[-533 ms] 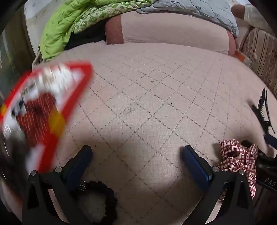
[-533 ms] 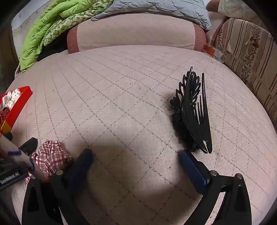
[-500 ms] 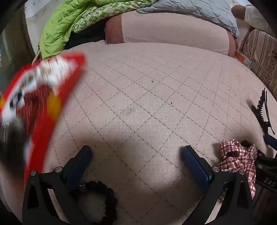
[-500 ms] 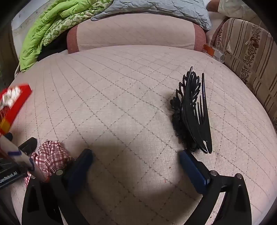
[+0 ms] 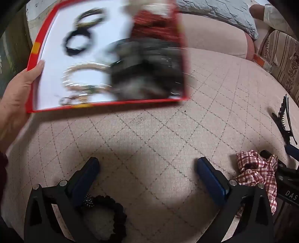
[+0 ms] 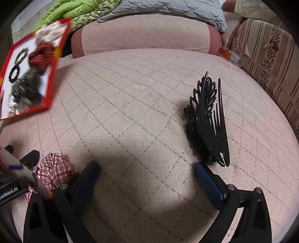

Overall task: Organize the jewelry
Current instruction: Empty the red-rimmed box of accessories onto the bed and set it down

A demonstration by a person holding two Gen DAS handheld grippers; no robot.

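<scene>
A red-rimmed white tray (image 5: 104,103) holding hair ties, bangles and scrunchies is held in the air by a bare hand (image 5: 16,89), blurred with motion; it also shows in the right wrist view (image 6: 47,89). My left gripper (image 5: 147,166) is open and empty above the quilted bed. A black beaded hair tie (image 5: 112,207) lies by its left finger. A red checked scrunchie (image 5: 256,172) lies to its right and also shows in the right wrist view (image 6: 54,170). My right gripper (image 6: 146,168) is open and empty. A black hair claw clip (image 6: 207,121) stands just beyond its right finger.
The pink quilted bed surface (image 6: 130,102) spreads ahead. A pink bolster (image 6: 145,35), a green blanket (image 6: 78,9) and a grey quilted pillow (image 6: 168,7) lie at the back. A striped sofa (image 6: 271,56) stands at the right.
The red tray has swung up from the left edge into the middle of the left wrist view, tilted toward the camera. Both grippers have stayed still and open.
</scene>
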